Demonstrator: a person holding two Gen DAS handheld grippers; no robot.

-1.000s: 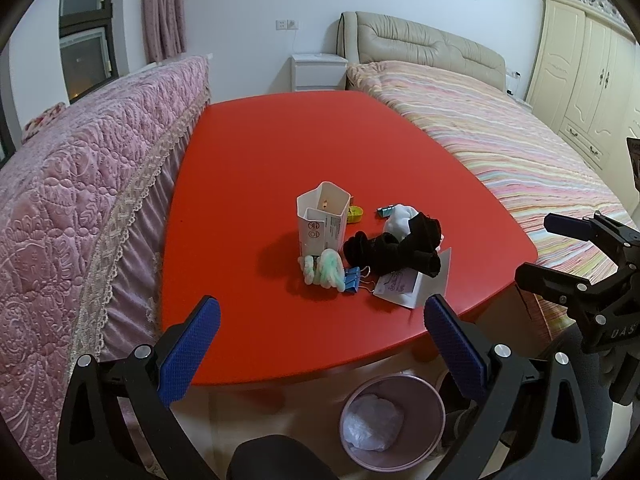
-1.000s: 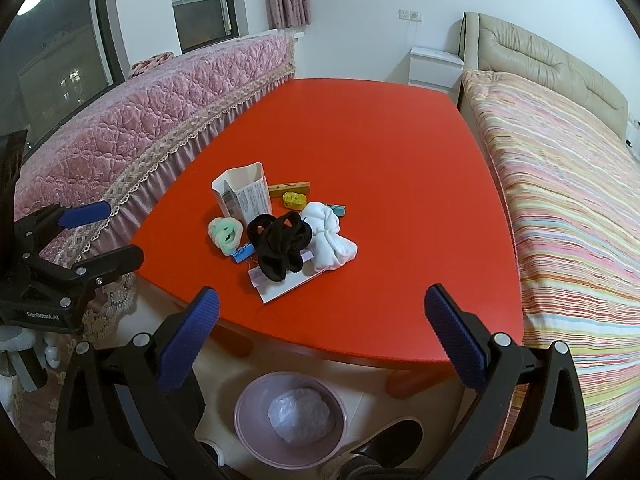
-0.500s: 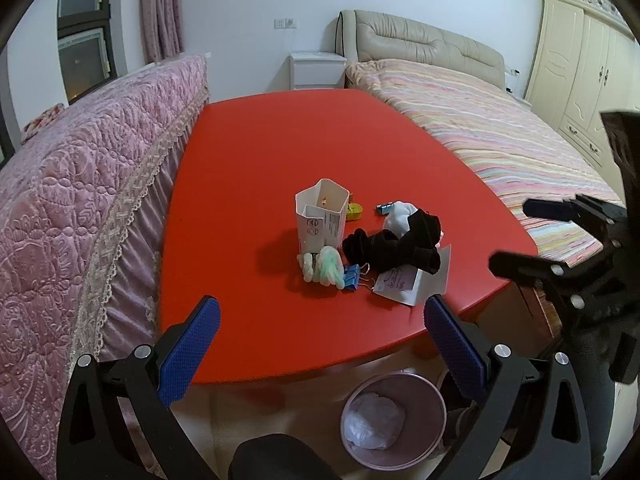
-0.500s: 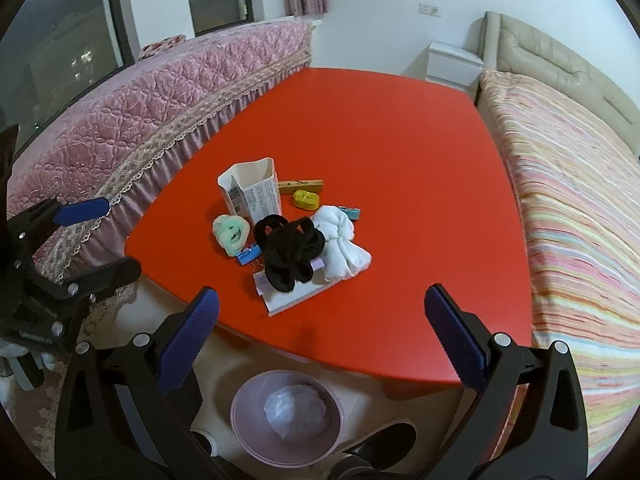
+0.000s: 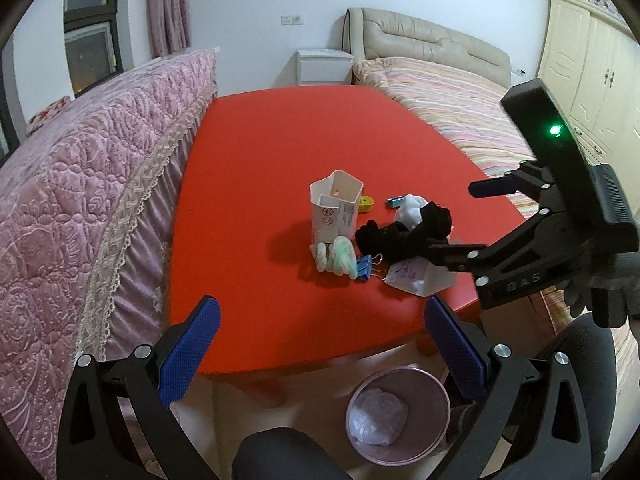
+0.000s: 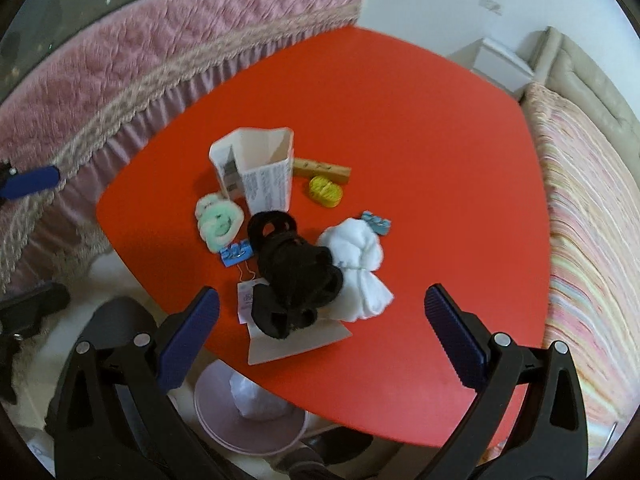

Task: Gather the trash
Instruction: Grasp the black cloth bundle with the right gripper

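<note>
Right tongs have swung over the table, spread wide above the black cloth; left tongs gape too.

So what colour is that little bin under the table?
Pale pink bin, with a white bag inside; clearest in the left wrist view.

Red table bears carton, black cloth, white cloth.

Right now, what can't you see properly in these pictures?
- Paper card: the black cloth bundle covers most of it in the right wrist view; its print is too small.
- Pink bin: the red table edge cuts it off there.
- Open carton: its inside is mostly hidden in both views.
- Right gripper: blocks the table corner in the left wrist view.
</note>
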